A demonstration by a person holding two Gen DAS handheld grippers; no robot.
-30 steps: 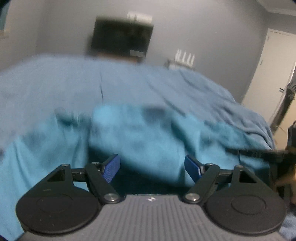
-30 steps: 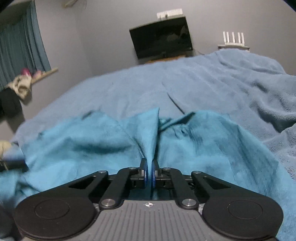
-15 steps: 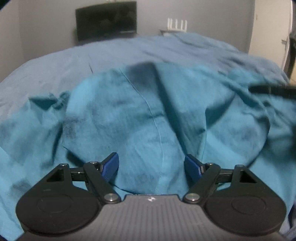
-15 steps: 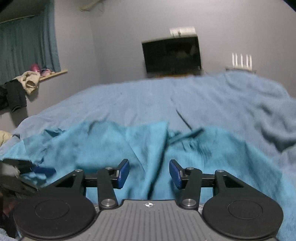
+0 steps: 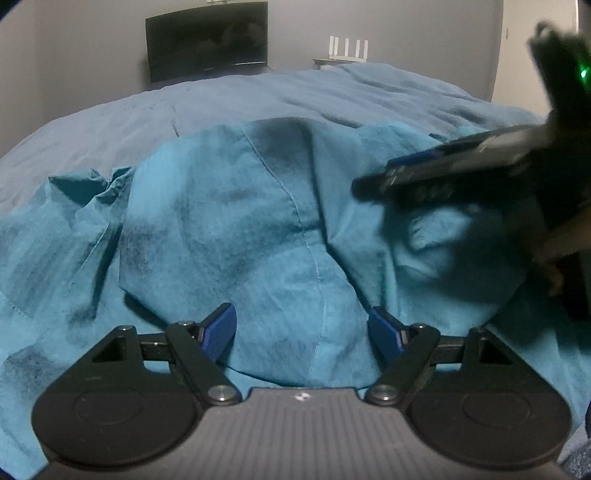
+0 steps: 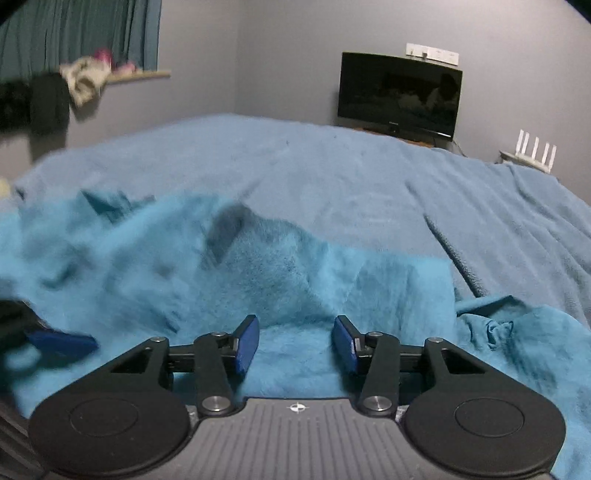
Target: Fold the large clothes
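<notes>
The garment (image 5: 258,221), teal and rumpled, is lying heaped on the bed (image 5: 258,99), filling the lower half of both frames. The left gripper (image 5: 302,328) is standing wide open, a seamed fold bulging up between its pads without being pinched. The right gripper (image 6: 295,341) is standing partly open after its jaws have just been parting then easing in; cloth is lying between them, ungripped. The left view is showing the right gripper blurred at the upper right; the right view alone is showing a curtain (image 6: 74,33) at the upper left.
</notes>
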